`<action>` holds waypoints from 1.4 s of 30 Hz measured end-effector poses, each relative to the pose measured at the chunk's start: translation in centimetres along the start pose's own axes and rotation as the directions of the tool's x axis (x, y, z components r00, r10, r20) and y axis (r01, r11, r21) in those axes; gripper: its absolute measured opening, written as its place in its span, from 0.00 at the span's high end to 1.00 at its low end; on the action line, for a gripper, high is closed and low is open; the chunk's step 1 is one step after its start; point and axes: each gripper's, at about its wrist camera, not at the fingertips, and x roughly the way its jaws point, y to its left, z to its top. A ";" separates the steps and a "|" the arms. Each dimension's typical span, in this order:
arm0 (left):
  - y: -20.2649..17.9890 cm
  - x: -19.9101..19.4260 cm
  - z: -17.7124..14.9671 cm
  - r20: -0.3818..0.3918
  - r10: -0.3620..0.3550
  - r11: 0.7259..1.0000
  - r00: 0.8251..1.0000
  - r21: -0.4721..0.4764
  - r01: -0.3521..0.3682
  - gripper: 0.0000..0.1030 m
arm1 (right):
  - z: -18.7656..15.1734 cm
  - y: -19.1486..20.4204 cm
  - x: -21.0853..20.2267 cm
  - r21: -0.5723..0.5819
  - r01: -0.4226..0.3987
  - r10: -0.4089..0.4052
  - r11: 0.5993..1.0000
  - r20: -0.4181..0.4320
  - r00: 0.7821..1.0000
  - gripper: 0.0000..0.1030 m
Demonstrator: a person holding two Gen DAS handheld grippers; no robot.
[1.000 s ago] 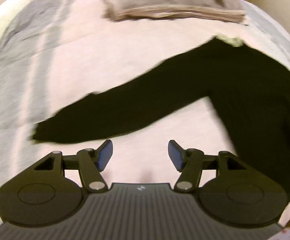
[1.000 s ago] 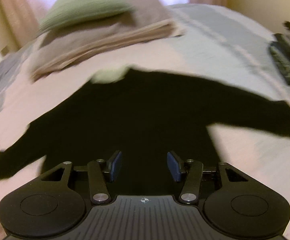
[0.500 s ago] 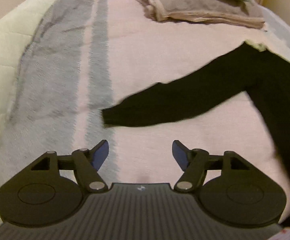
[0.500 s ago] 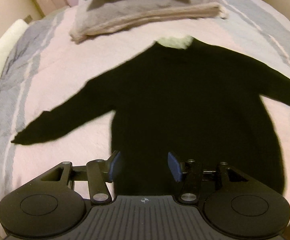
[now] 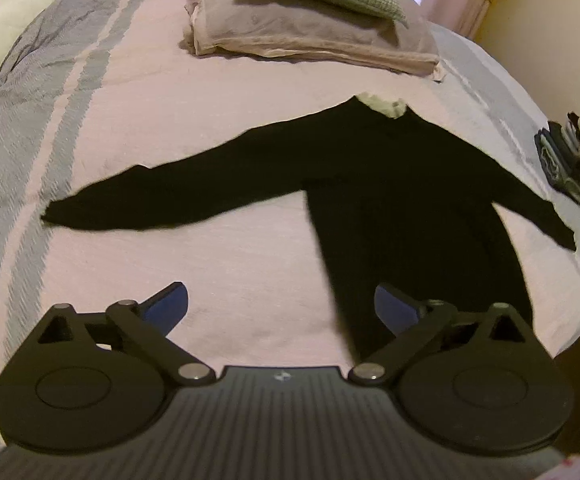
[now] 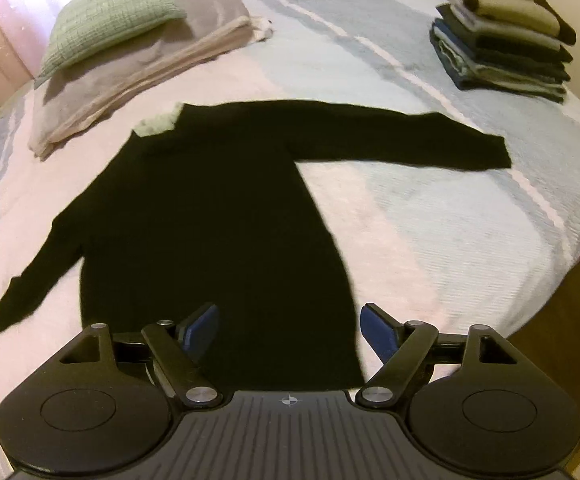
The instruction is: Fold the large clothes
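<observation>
Looking at a black sweater (image 6: 209,216) spread flat on the bed (image 6: 470,220), sleeves out, nothing folded yet. Both my left gripper (image 5: 281,306) and right gripper (image 6: 290,326) hang spread, holding nothing (finished stack (image 6: 504,36) sits nearby).

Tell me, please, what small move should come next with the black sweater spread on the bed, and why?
Probably bring the left gripper to the left sleeve's cuff to fold it across the body. The black sweater lies flat with both sleeves spread, and both grippers, the right gripper included, are open and empty.
</observation>
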 end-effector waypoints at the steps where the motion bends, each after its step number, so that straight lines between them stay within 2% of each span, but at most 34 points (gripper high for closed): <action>1: -1.1 -0.3 -0.4 -0.003 0.010 1.000 1.000 -0.016 -0.010 0.04 | 0.2 -0.8 -0.1 -0.010 -0.014 0.014 1.000 -0.011 1.000 0.26; 7: -8.7 -2.1 -1.6 -0.018 0.063 0.996 0.998 -0.055 -0.064 0.01 | 0.5 -2.4 -1.8 -0.143 -0.113 0.105 0.983 -0.062 0.993 0.26; 10: -11.2 -3.0 -1.4 -0.016 0.081 0.996 0.997 -0.028 -0.081 0.01 | 0.4 -1.8 -2.7 -0.189 -0.167 0.157 0.968 -0.067 0.985 0.26; 14: -13.4 -3.4 -1.3 -0.018 0.095 0.995 0.995 0.034 -0.095 0.01 | -0.3 -0.8 -3.6 -0.239 -0.186 0.176 0.953 -0.065 0.982 0.26; 21: -14.1 -4.0 -1.9 -0.025 0.087 0.993 0.996 0.086 -0.084 0.01 | -1.9 1.0 -4.3 -0.273 -0.170 0.152 0.947 -0.088 0.985 0.26; 32: -14.7 -4.0 -2.7 -0.059 0.051 0.996 0.997 0.081 -0.046 0.01 | -3.9 3.0 -4.2 -0.352 -0.158 0.117 0.923 -0.135 0.984 0.26; 42: -14.7 -3.7 -2.9 -0.079 0.047 0.995 0.996 0.089 -0.040 0.01 | -4.4 3.4 -3.7 -0.358 -0.164 0.111 0.919 -0.163 0.980 0.26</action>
